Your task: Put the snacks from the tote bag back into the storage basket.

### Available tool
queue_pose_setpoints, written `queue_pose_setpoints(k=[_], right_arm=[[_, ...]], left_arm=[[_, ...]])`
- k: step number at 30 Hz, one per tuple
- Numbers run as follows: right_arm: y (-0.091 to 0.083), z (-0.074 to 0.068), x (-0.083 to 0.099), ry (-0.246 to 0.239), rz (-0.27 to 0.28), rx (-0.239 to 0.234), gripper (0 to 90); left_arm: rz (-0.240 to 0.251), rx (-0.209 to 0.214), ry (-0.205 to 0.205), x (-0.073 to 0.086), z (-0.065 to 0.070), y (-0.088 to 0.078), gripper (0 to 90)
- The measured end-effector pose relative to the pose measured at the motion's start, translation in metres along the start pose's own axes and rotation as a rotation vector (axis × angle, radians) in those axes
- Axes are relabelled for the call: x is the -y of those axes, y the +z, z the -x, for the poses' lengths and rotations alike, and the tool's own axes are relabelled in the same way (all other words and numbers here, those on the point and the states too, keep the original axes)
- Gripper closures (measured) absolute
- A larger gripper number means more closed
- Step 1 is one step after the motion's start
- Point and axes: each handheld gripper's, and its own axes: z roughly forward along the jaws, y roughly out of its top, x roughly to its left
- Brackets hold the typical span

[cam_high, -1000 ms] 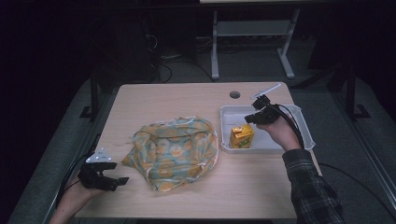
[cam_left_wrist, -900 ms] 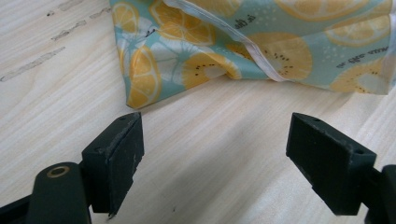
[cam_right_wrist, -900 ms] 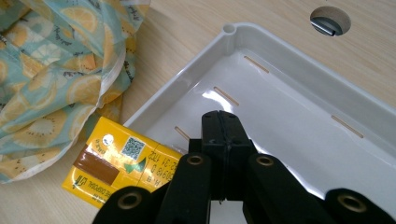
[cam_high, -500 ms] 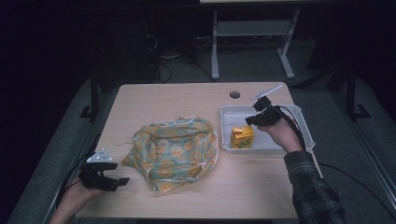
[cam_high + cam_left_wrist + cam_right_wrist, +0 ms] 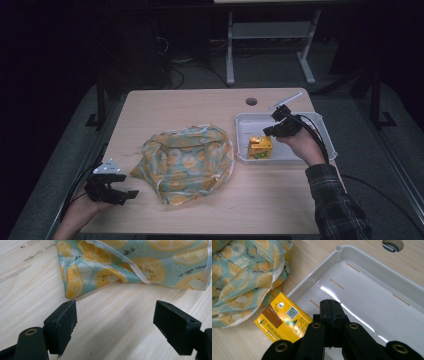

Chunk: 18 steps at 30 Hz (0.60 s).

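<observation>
Table (image 5: 200, 105): light wood grain, lying under the left gripper (image 5: 131, 194) and the right gripper (image 5: 270, 132).
Hole (image 5: 251, 101): round, set in the tabletop, near and just beyond the right gripper; well apart from the left gripper.
Stand (image 5: 270, 31): pale metal frame on the floor, well beyond the right gripper.
Cables (image 5: 175, 65): dark loops on the floor, far beyond the left gripper.

A small yellow cardboard carton (image 5: 260, 147) lies in the white plastic tray's (image 5: 320, 150) left corner, near the table's right edge.
</observation>
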Motion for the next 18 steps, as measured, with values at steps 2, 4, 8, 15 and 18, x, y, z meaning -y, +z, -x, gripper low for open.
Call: queue_pose_setpoints(k=[2, 4, 8, 15, 18], right_arm=[[0.0, 0.0, 0.001, -0.003, 0.004, 0.001, 89.5], [-0.001, 0.001, 0.001, 0.005, 0.004, 0.005, 89.2], [-0.002, 0.004, 0.001, 0.01, 0.01, 0.014, 84.2], [-0.016, 0.008, 0.007, 0.031, 0.063, 0.048, 68.8], [-0.026, 0.008, 0.014, 0.034, 0.085, 0.065, 60.8]], left_arm=[[-0.001, 0.0, 0.002, 0.0, 0.0, 0.0, 18.8], [0.001, -0.001, -0.002, 0.0, 0.0, 0.001, 18.8], [-0.005, 0.0, -0.005, 0.0, -0.001, 0.001, 18.7], [0.003, 0.002, -0.004, -0.002, -0.001, 0.001, 18.8], [-0.001, 0.002, 0.004, -0.003, -0.001, 0.001, 18.8]])
